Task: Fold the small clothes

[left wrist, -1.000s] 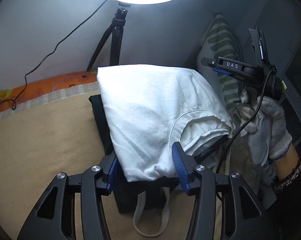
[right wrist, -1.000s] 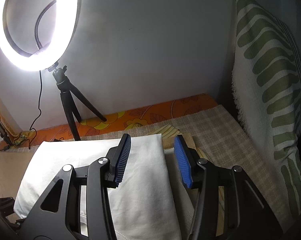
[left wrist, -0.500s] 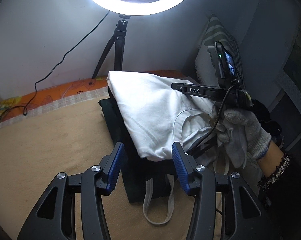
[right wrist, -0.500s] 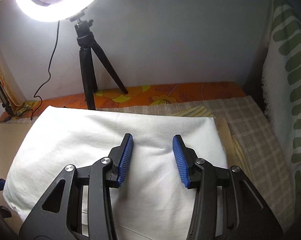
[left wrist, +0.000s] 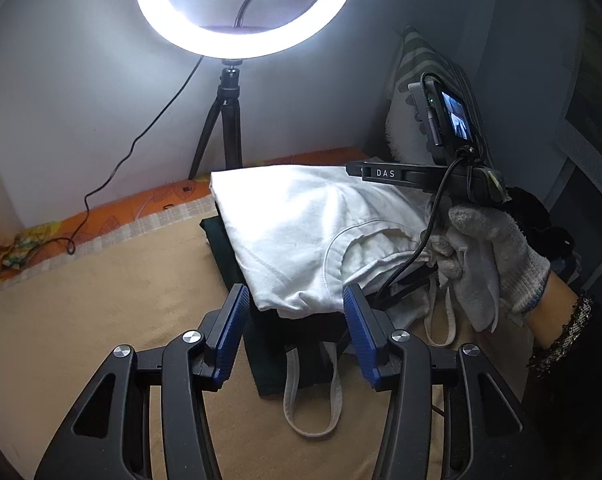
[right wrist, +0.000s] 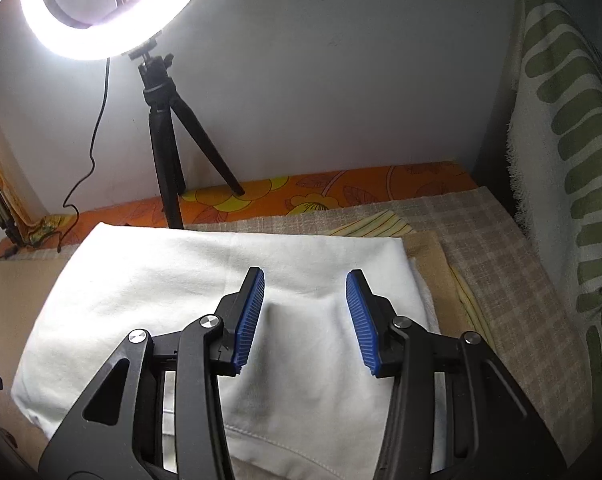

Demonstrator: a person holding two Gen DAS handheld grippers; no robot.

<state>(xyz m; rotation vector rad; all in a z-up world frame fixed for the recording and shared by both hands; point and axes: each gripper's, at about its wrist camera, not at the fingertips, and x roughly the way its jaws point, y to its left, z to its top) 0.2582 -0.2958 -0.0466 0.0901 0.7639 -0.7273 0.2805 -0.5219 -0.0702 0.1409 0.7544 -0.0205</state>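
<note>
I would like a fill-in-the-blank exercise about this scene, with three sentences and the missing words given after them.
1. The folded white garment lies on top of a ____ folded garment.
2. The lit ring light stands on a black ____ against the wall.
3. The cloth at the right is white with ____ stripes.

Missing words: dark; tripod; green
</note>
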